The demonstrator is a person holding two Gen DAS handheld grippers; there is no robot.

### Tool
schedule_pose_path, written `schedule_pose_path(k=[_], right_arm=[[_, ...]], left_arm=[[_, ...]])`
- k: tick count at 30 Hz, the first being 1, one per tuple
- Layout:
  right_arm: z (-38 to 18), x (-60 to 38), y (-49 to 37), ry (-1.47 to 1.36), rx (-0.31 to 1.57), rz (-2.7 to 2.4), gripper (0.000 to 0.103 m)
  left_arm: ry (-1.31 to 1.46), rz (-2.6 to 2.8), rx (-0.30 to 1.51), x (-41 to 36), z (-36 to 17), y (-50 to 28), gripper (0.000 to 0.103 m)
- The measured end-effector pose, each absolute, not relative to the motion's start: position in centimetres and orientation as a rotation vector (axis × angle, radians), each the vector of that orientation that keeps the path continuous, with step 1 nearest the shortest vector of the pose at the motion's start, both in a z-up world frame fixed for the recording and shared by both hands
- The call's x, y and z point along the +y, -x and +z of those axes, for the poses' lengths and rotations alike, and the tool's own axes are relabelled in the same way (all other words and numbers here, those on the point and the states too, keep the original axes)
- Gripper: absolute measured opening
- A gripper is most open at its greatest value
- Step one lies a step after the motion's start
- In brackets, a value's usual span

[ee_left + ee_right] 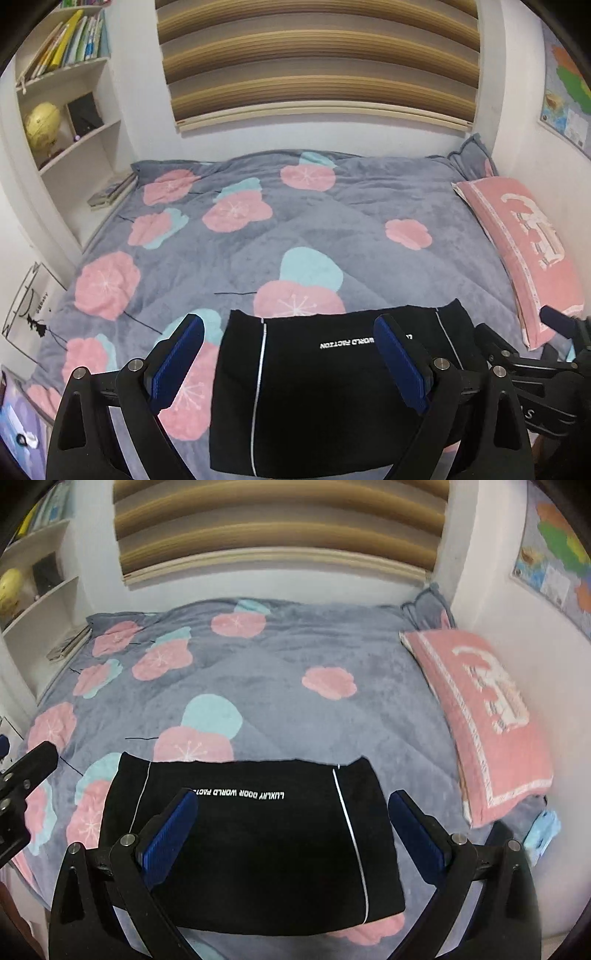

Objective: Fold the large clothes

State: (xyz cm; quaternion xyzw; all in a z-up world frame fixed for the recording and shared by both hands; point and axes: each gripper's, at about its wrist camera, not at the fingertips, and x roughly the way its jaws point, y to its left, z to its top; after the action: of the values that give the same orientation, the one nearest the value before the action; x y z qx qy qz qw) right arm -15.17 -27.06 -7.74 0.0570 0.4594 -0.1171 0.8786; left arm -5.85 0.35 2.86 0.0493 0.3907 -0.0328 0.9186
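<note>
Two grippers hang spread and empty over one black folded fabric garment with white piping [251, 834] on the grey floral blanket [332, 221]. Left gripper [290, 354] sits over its left half, right gripper [291, 830] mid-garment; its longer side runs left-right, pink pillow [487, 716] beyond.

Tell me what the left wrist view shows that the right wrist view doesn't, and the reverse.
Only the left wrist view shows the row of books on the top shelf and a white bag beside the bed. Only the right wrist view shows the garment's full white lettering, unblocked. Both show the folded black garment on the floral blanket, the pink pillow, and an open claw, left and right.
</note>
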Motion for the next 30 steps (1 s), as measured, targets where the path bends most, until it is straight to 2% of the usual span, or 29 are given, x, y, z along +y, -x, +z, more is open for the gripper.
schedule_pose_path(k=[30], right_arm=[[-11.1,-25.3,13.6,-0.083,1.067,-0.183,0.103]], left_arm=[[-0.092,-0.095,0.896,1.7,0.1,3.9,0.093]])
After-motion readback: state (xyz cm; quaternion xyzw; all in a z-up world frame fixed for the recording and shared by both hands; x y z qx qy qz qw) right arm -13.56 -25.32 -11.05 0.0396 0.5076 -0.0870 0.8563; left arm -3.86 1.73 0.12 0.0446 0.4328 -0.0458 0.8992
